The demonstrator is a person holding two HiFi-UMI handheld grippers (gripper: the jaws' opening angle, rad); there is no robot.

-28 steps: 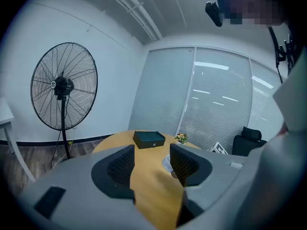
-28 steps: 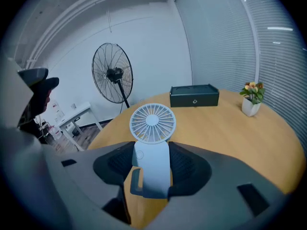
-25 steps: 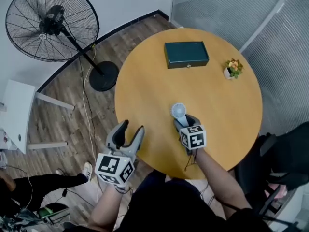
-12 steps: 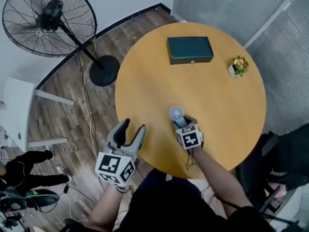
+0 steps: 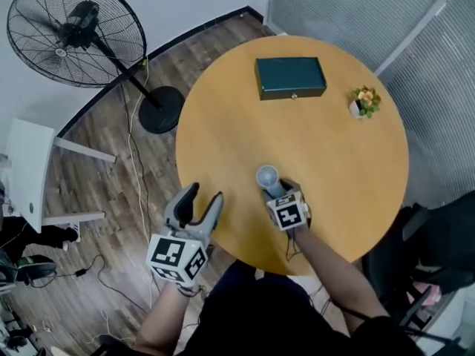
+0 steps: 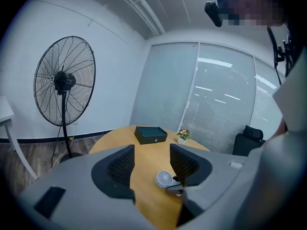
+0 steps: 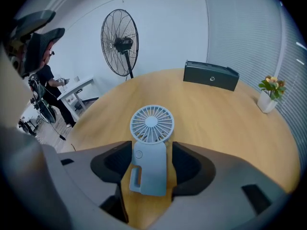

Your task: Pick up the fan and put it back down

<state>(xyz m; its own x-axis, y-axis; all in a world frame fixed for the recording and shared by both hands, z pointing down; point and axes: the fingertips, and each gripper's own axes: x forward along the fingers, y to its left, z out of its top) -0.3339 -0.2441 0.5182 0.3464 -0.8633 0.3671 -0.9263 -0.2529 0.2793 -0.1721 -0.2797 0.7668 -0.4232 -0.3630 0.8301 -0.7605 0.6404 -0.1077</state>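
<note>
Round wooden table (image 5: 356, 162) is noted, with a dark green box (image 5: 290, 78) at its far side and a small potted plant (image 5: 363, 102) to the right of the box, near the rim; both are set well apart from the fan (image 5: 267, 177). Off the table, a black floor fan (image 5: 74, 32) is seen at far left on the wood floor, a white desk (image 5: 26, 176) nearer at left, and a black chair (image 5: 438, 236) at right. The fan, pale blue, is found on the table's near half, close to the person's edge, apparently lying flat with its grille up. Its long axis is directed away from the person: the round head points roughly toward the box and the flat handle back toward the person. The right gripper (image 5: 276, 190) is placed over the handle, angled steeply down. Its jaws are opening, with the handle flanked on both sides; a thin gap is seen at each pad, so no clamping is recorded. The left gripper (image 5: 204, 193) is held at the table's near-left edge, beside the fan but clear of it, with jaws apart and only open air between them.
</note>
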